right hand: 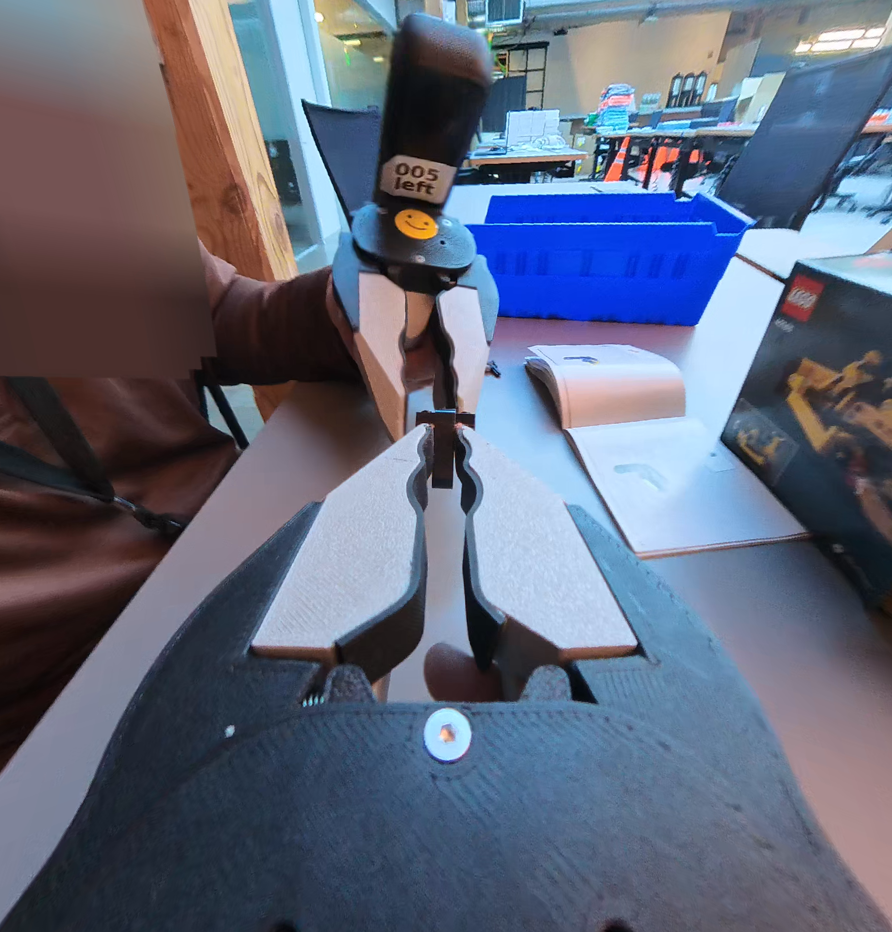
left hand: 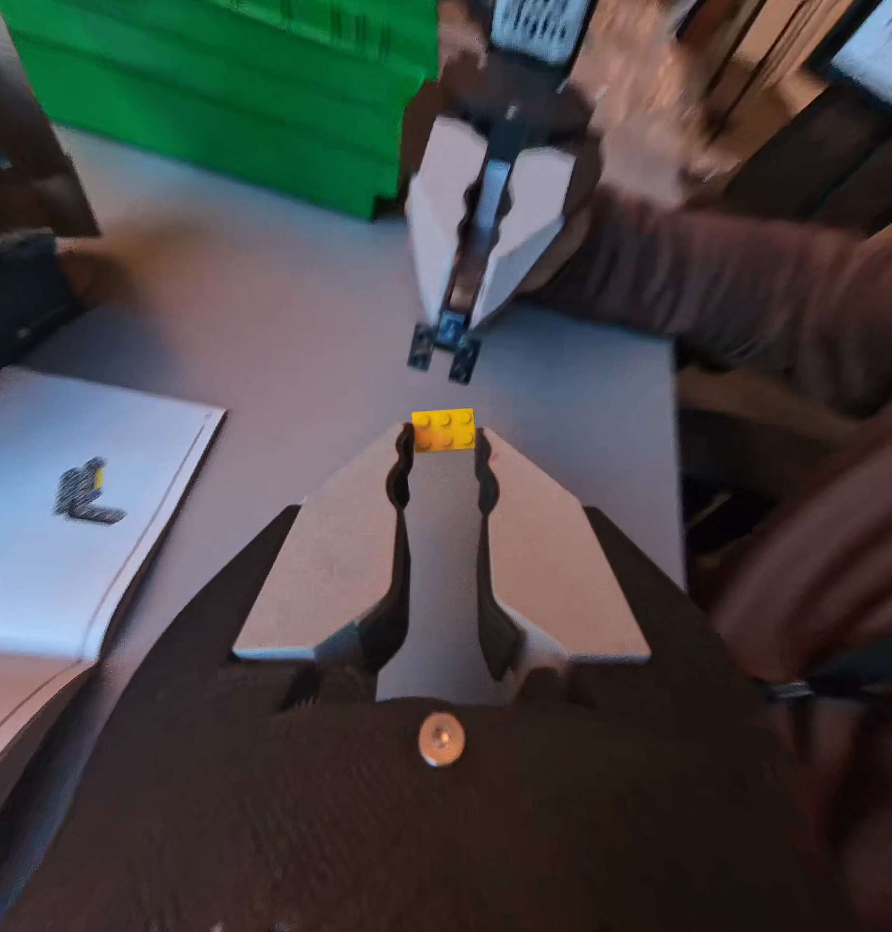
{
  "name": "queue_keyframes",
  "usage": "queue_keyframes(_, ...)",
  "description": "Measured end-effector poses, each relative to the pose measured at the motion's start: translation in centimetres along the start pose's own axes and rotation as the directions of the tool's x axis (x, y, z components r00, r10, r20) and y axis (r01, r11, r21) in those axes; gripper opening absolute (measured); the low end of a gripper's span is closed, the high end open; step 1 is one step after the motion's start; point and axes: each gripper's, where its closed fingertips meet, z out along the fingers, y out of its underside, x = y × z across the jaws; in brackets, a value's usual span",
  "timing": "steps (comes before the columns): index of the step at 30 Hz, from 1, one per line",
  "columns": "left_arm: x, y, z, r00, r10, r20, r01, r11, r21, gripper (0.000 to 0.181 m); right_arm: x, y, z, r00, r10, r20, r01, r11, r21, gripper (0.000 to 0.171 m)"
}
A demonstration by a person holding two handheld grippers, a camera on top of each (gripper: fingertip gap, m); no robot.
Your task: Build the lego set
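Note:
My left gripper (left hand: pixel 443 434) is shut on a yellow two-by-three brick (left hand: pixel 443 426), held at the fingertips with its studs facing the camera. Just beyond it, my right gripper (left hand: pixel 446 323) points back toward me, shut on a small black Lego assembly (left hand: pixel 443 350) with two plate ends sticking out. A small gap separates the black assembly from the yellow brick. In the right wrist view, my right gripper (right hand: pixel 442 433) pinches the black assembly (right hand: pixel 442 469). The left gripper (right hand: pixel 430 403) stands right behind it. The yellow brick is hidden there.
An open instruction booklet (left hand: pixel 80 504) lies on the grey table (left hand: pixel 282 328), also in the right wrist view (right hand: pixel 660 479). A green bin (left hand: pixel 222 91) stands behind. A blue bin (right hand: pixel 600 262) and the Lego box (right hand: pixel 837 433) sit to the right. The person's sleeve (left hand: pixel 736 282) reaches in.

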Motion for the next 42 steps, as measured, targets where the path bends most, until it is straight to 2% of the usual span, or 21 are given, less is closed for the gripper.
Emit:
queue_keyframes(4, 0.9, -0.7, -0.3, 0.990, -0.082, -0.117, 0.089, 0.994, 0.059, 0.022, -0.2, 0.0, 1.2, 0.994, 0.105, 0.023, -0.105, 0.994, -0.006, 0.004)
queue_keyframes(12, 1.4, -1.5, -0.9, 0.990, -0.034, -0.136, 0.053, 0.989, 0.139, 0.021, -0.9, -0.4, 1.0, 0.962, 0.235, 0.140, -0.243, 0.969, 0.043, 0.005)
queue_keyframes(16, 1.5, -2.3, -1.3, 0.991, -0.009, -0.131, 0.034, 0.981, 0.189, 0.022, -1.6, -1.3, 0.9, 0.952, 0.224, 0.209, -0.248, 0.964, 0.097, 0.004)
queue_keyframes(23, 2.7, -3.4, -1.9, 0.988, 0.088, -0.124, -0.052, 0.963, 0.265, 0.022, -2.2, -1.5, 1.1, 0.957, 0.176, 0.231, -0.207, 0.971, 0.118, 0.005)
queue_keyframes(28, 2.1, -2.7, -1.5, 0.991, 0.115, -0.068, -0.097, 0.970, 0.221, 0.022, -2.2, -0.8, 1.3, 0.974, 0.133, 0.181, -0.148, 0.986, 0.072, 0.005)
queue_keyframes(35, 1.5, -1.1, -1.0, 0.964, 0.263, 0.041, -0.266, 0.958, 0.107, 0.021, -2.0, 1.0, 1.6, 0.995, 0.015, 0.099, -0.010, 0.998, -0.055, 0.004)
queue_keyframes(42, 1.1, -0.6, -0.7, 0.950, 0.301, 0.078, -0.306, 0.950, 0.067, 0.021, -1.8, 1.6, 1.7, 0.997, -0.004, 0.081, 0.012, 0.995, -0.099, 0.005)
